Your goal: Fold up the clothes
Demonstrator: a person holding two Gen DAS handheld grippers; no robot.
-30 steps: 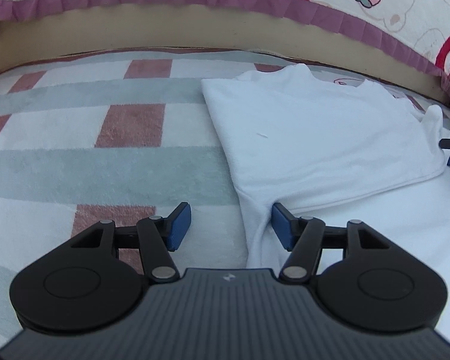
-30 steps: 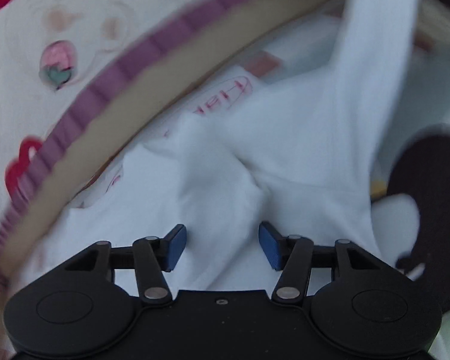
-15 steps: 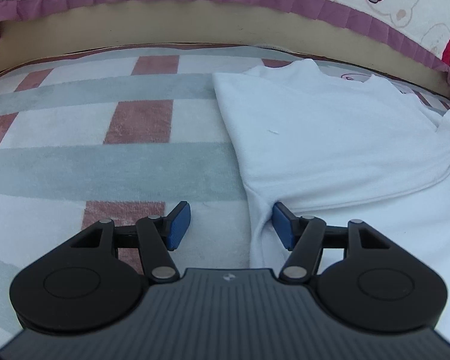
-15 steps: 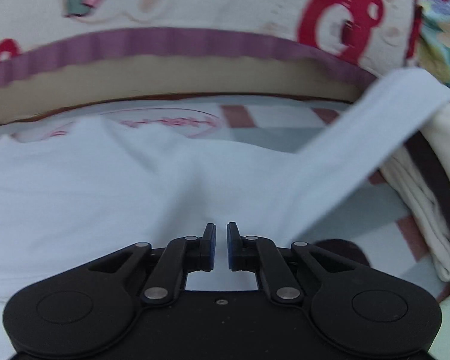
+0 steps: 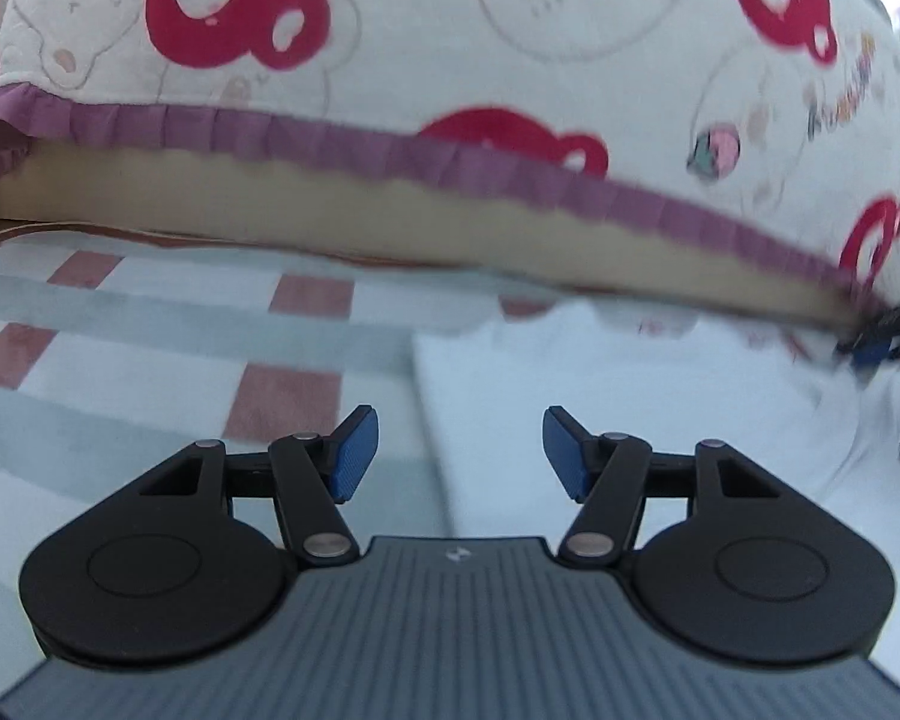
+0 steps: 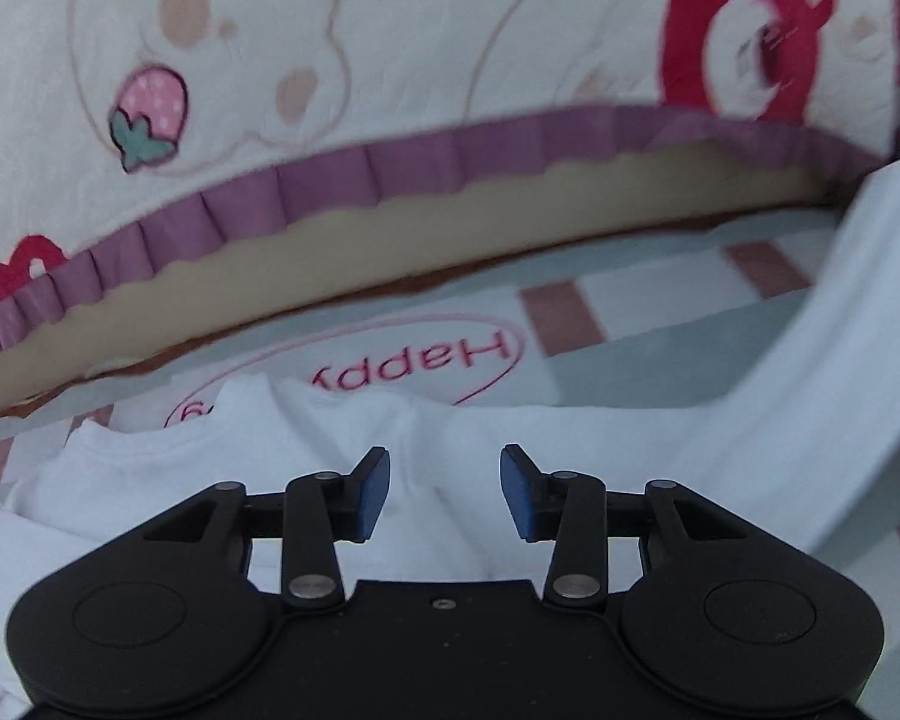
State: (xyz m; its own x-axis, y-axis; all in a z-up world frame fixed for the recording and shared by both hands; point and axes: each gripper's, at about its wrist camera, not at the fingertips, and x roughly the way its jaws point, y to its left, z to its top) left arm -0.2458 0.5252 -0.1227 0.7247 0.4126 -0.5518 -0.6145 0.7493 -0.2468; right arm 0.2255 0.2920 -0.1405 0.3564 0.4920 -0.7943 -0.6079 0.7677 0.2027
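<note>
A white T-shirt [image 5: 630, 396] lies partly folded on a checked blanket [image 5: 150, 360]. My left gripper [image 5: 461, 450] is open and empty, hovering over the shirt's left edge. In the right wrist view the shirt [image 6: 270, 450] lies under my right gripper [image 6: 444, 492], which is open and empty just above the cloth. One sleeve [image 6: 822, 372] stretches up to the right edge. The right gripper also shows at the far right of the left wrist view [image 5: 888, 342].
A cushion with red bear prints [image 5: 450, 60] and a purple frill [image 6: 390, 174] runs along the back of the blanket. A pink "Happy" print [image 6: 414, 366] marks the blanket behind the shirt.
My right gripper was shut half a second ago and has opened, letting go of the cloth. My left gripper has lifted and tilted up toward the cushion, still open.
</note>
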